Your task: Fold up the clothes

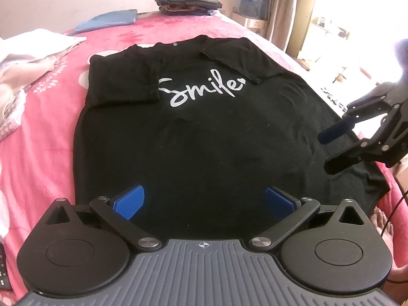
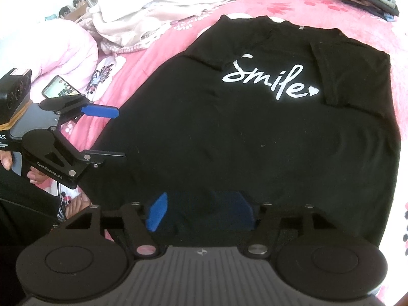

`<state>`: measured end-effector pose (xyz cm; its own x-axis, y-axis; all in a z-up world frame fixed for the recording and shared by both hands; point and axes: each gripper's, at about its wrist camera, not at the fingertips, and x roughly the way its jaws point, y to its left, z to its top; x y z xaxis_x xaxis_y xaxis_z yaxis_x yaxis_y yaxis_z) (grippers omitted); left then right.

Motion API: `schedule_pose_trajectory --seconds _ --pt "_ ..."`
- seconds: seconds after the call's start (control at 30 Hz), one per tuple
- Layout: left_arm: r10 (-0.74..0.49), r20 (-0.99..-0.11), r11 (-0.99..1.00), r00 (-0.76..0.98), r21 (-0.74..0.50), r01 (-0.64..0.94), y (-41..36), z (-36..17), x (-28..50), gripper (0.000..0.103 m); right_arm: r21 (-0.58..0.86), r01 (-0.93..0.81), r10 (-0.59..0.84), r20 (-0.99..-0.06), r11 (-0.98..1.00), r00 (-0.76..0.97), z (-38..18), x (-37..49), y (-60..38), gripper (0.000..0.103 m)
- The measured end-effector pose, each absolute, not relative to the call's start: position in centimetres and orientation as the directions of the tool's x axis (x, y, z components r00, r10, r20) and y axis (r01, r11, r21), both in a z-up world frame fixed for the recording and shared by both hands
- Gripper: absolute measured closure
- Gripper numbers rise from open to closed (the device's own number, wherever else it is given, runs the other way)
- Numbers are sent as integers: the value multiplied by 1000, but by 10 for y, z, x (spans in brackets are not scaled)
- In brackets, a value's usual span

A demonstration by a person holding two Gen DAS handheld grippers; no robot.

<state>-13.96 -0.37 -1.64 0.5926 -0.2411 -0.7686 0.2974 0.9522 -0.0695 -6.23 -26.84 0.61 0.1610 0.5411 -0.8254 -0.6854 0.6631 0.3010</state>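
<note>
Left wrist view shows the black T-shirt [image 1: 204,132] spread flat mid-bed [image 1: 51,127], sleeves folded inward, with the left gripper [image 1: 204,202] and right gripper [image 1: 334,148] both spread wide and empty over its near hem, probably ready for the next fold.

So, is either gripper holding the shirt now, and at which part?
No. The left gripper and right gripper are open above the hem of the shirt.
</note>
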Motion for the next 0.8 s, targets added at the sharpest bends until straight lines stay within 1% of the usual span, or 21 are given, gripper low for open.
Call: schedule_pose_trajectory --seconds 0.17,0.23,0.3,0.4,0.8 --pt "-234 -772 954 591 -67 291 -4 -17 -140 0 298 -682 538 -826 668 167 6 -64 -268 26" --pt "-234 -772 955 591 -69 288 -4 -17 -139 0 296 -680 538 -825 671 172 7 -64 -268 21" --pt "-233 -773 956 590 -70 285 -3 -18 -139 0 295 -679 540 -823 672 176 8 -64 -268 12" --pt "-233 -773 957 590 -73 282 -3 -18 -139 0 294 -682 546 -817 669 184 10 -66 -268 6" --pt "-235 -774 958 588 -83 273 0 -18 -138 0 296 -669 557 -803 681 212 14 -66 -269 1"
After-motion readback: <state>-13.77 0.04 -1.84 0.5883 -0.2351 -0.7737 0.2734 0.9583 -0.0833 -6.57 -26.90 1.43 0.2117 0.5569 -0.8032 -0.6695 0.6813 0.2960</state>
